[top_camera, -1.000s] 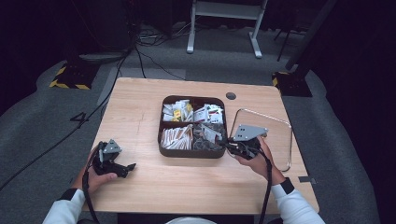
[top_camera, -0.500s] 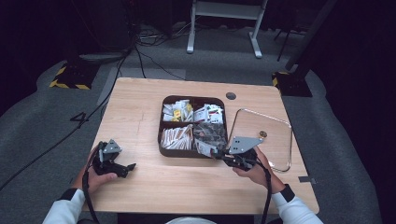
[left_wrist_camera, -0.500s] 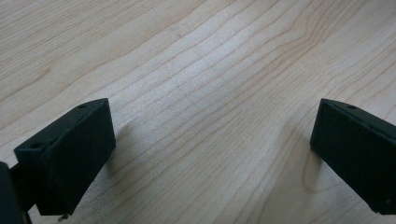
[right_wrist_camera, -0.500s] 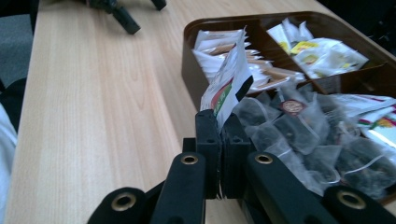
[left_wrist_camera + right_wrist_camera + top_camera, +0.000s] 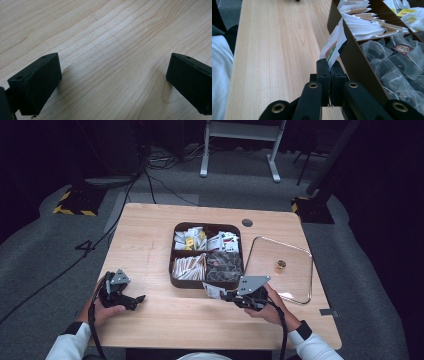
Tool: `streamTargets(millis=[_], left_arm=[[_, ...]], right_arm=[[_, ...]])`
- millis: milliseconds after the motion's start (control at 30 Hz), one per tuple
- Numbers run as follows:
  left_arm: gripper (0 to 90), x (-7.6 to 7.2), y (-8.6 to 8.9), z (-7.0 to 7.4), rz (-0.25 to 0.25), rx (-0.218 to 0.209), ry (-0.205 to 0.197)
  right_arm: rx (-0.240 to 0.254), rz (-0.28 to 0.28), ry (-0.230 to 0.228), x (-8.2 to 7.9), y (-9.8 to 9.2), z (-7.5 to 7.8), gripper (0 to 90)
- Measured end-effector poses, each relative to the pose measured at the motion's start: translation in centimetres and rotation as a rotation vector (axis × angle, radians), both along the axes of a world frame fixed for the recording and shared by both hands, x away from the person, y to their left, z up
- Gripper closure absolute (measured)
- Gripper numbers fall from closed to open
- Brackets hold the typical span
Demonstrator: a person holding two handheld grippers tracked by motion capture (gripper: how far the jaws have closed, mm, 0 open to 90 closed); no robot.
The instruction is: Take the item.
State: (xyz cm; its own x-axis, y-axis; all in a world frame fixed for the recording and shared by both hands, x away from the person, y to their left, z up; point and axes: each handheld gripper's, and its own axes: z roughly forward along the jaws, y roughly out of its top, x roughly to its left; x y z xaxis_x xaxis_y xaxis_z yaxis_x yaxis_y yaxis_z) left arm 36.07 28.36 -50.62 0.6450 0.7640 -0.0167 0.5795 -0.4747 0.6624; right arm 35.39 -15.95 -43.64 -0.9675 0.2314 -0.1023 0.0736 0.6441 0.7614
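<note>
A: Where's the sachet [image 5: 333,45] now?

B: Pinched in the right hand-held gripper [image 5: 329,65], jaws squeezed together on its lower edge. It stands just outside the front wall of the brown box [image 5: 176,279], low over the worktop [image 5: 165,317], and seems to touch that wall.

A: How will it handle?

B: Light and floppy, I'd say (thin paper, little inside). It bends above the jaws, so a grip on a flat edge, as here, suits it; a hard squeeze on the middle might crush the contents.

A: And the left hand-held gripper [image 5: 113,82]?

B: Jaws wide apart, nothing between them, resting low over bare wood, well apart from the box. The glass lid [image 5: 295,275] lies beside the box's 4 compartments.
</note>
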Motion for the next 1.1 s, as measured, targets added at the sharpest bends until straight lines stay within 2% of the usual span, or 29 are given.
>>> streamTargets(millis=[100, 233, 367, 833, 1000, 1100], left_arm=[[0.3, 0.0, 0.0, 0.0, 0.0, 0.0, 0.0], [0.3, 0.0, 0.0, 0.0, 0.001, 0.0, 0.0], [0.3, 0.0, 0.0, 0.0, 0.001, -0.001, 0.0], [0.3, 0.0, 0.0, 0.0, 0.002, -0.002, -0.001], [0.3, 0.0, 0.0, 0.0, 0.002, -0.002, -0.001], [0.3, 0.0, 0.0, 0.0, 0.001, -0.001, 0.001]], right_arm=[[-0.001, 0.009, 0.003, -0.1, 0.1, 0.0, 88.9], [-0.015, 0.042, 0.033, -0.6, 0.4, -0.5, 88.8], [-0.034, 0.067, 0.036, -1.1, 0.6, -1.0, 88.7], [-0.058, 0.078, 0.04, -1.5, 0.7, -1.7, 85.7], [-0.06, 0.08, 0.049, -1.4, 0.7, -1.8, 77.3], [-0.076, 0.073, 0.057, -1.5, 0.7, -2.0, 65.5]])
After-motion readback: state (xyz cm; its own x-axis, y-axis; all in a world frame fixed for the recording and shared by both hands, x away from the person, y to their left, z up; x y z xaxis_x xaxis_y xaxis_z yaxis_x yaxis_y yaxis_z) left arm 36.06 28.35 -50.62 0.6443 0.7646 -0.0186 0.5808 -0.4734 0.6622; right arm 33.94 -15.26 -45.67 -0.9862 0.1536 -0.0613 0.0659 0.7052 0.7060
